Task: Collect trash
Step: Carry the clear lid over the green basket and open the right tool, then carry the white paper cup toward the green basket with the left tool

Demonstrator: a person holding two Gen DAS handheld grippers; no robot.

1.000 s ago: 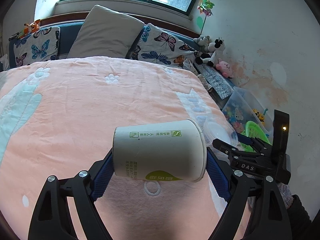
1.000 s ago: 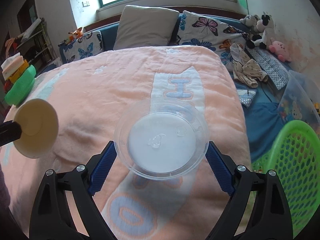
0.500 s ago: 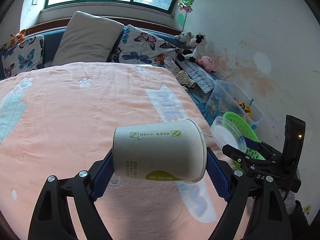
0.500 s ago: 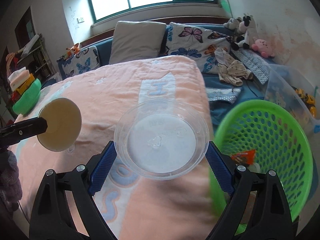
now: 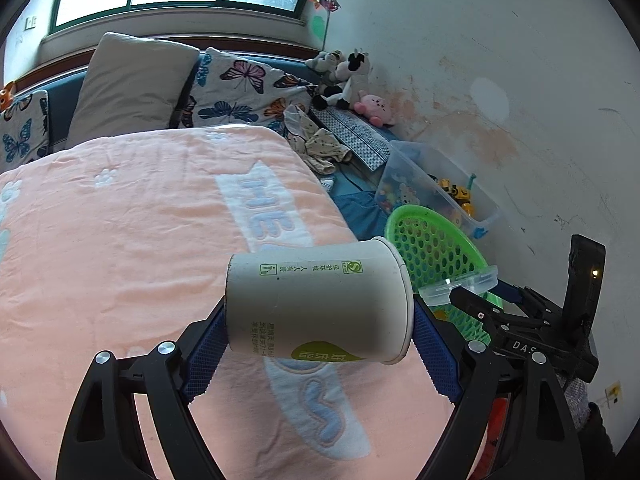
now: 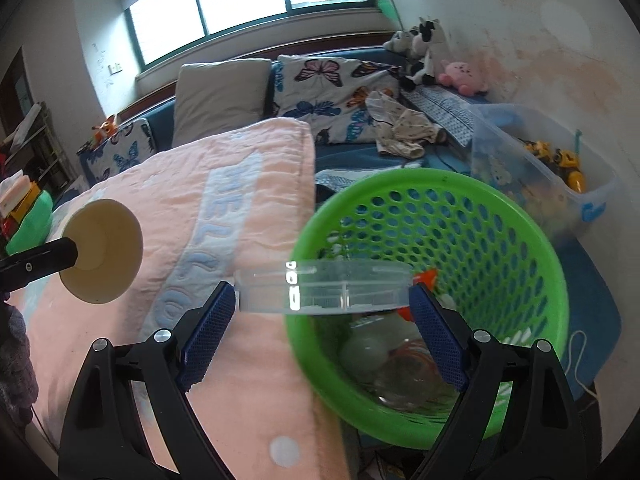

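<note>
The jaws of the left gripper (image 5: 320, 332) are clamping a white cylindrical paper cup with green print (image 5: 316, 304), which is lying sideways between the blue pads, base to the left and rim to the right; the opening matches the cup's length. The cup is hanging above the peach-pink fleece blanket with pale blue lettering (image 5: 120, 240), near the bed's right-hand edge.

The jaws of the right gripper (image 6: 322, 316) are gripping a clear shallow round plastic lid (image 6: 324, 288) by its rim, held almost edge-on and level. The lid is sitting over the near-left rim of the green perforated round plastic basket (image 6: 500, 232), which is standing beside the bed and already holding some wrappers and clear plastic items.

Step in hand, by judgement: carrying both pieces of trash to the basket. The next move is calling for the right gripper to advance until the lid is fully inside the rim, then part its jaws; the cup is to follow, needing travel rightward off the bed.

Compared with one second ago, the basket is now filling the right wrist view instead of showing at its edge, and the lid is showing edge-on, not face-on. Both grips are remaining unchanged.
</note>
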